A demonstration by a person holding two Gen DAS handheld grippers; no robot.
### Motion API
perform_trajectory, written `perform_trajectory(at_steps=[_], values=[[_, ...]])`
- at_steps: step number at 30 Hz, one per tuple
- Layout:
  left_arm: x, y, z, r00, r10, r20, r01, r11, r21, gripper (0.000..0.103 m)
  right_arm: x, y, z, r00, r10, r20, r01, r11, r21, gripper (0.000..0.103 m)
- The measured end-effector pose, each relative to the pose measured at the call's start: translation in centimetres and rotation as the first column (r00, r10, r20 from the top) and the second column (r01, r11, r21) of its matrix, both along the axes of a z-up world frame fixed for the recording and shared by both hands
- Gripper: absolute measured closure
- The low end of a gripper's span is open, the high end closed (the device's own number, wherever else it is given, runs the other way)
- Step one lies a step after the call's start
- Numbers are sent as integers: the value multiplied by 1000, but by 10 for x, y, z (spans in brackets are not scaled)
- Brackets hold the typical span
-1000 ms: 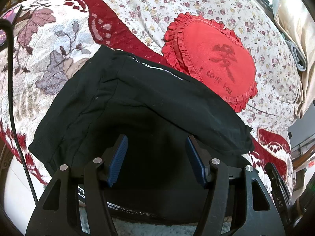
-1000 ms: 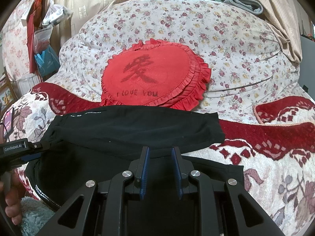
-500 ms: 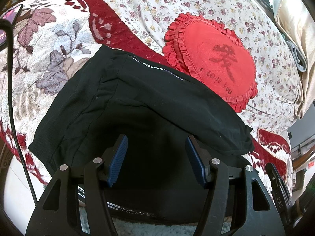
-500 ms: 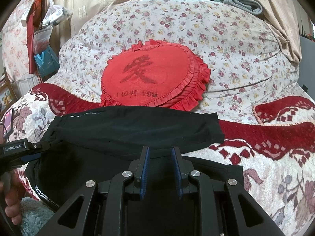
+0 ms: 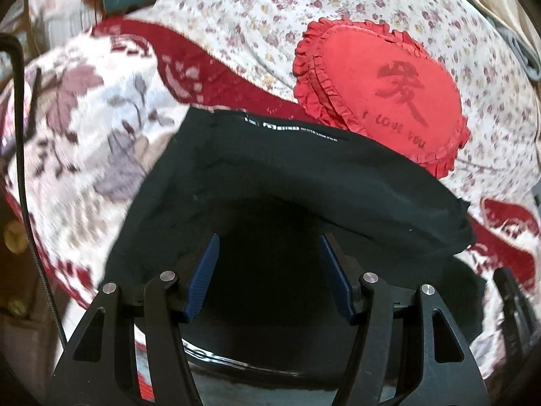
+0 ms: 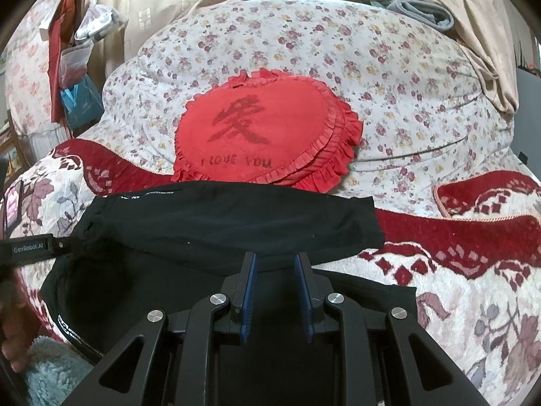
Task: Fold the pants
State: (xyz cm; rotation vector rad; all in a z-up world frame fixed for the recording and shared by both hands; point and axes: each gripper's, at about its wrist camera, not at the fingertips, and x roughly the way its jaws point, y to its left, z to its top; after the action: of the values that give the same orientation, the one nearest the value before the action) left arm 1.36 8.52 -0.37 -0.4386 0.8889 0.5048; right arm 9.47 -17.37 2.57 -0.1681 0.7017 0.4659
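Note:
Black pants (image 5: pixel 304 182) lie folded on a bed, a top layer lapped over the lower one, with white lettering along the far hem. My left gripper (image 5: pixel 269 237) hovers over the near part of the pants, open, with only dark cloth showing below the gap. In the right wrist view the pants (image 6: pixel 236 220) stretch across the middle. My right gripper (image 6: pixel 274 255) sits over their near edge, its blue pads a narrow gap apart and nothing visibly pinched. The left gripper's body (image 6: pixel 30 248) reaches in from the left edge, held by a hand (image 6: pixel 13 338).
A red heart-shaped cushion (image 6: pixel 263 128) lies just behind the pants on a flowered duvet (image 6: pixel 372 84). A red and white floral blanket (image 6: pixel 473 270) covers the bed. Bags (image 6: pixel 74 67) hang at the far left, curtains (image 6: pixel 473 34) at the back right. A black cable (image 5: pixel 20 135) runs down the left.
The left gripper has rolled and tilted, so its view now takes in more of the room at the upper left and is blurred. The pants and the right gripper have not moved.

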Motion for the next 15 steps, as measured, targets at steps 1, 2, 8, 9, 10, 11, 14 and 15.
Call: perform_trajectory(at_steps=[1,2,8,9,10,11,14,15], values=[[0,-4,2,1000,-12,-6,12,999,40,42,0,0,1,1000,1,5,-1,1000,-1,82],[0,-3,3,1000,-17,-11,18,998,65,42,-1,-1,1,1000,2,8,-2,1000,0,82],[-5,-1,7,1000,-18,-14,21,981,194,42,0,-2,1,1000,-8,8,8,1000,17,82],[-6,0,9,1000,-17,-9,19,978,207,42,0,-3,1,1000,-11,8,10,1000,19,82],[-7,1,10,1000,-14,-1,14,974,226,42,0,-2,2,1000,-12,9,12,1000,19,82],[-7,2,12,1000,-10,5,9,970,243,42,0,-2,2,1000,-13,11,13,1000,18,82],[-7,7,14,1000,-8,16,3,962,274,42,0,-3,2,1000,-13,10,13,1000,14,82],[-7,8,14,1000,-8,15,3,961,276,42,-1,-2,2,1000,-12,10,12,1000,14,82]])
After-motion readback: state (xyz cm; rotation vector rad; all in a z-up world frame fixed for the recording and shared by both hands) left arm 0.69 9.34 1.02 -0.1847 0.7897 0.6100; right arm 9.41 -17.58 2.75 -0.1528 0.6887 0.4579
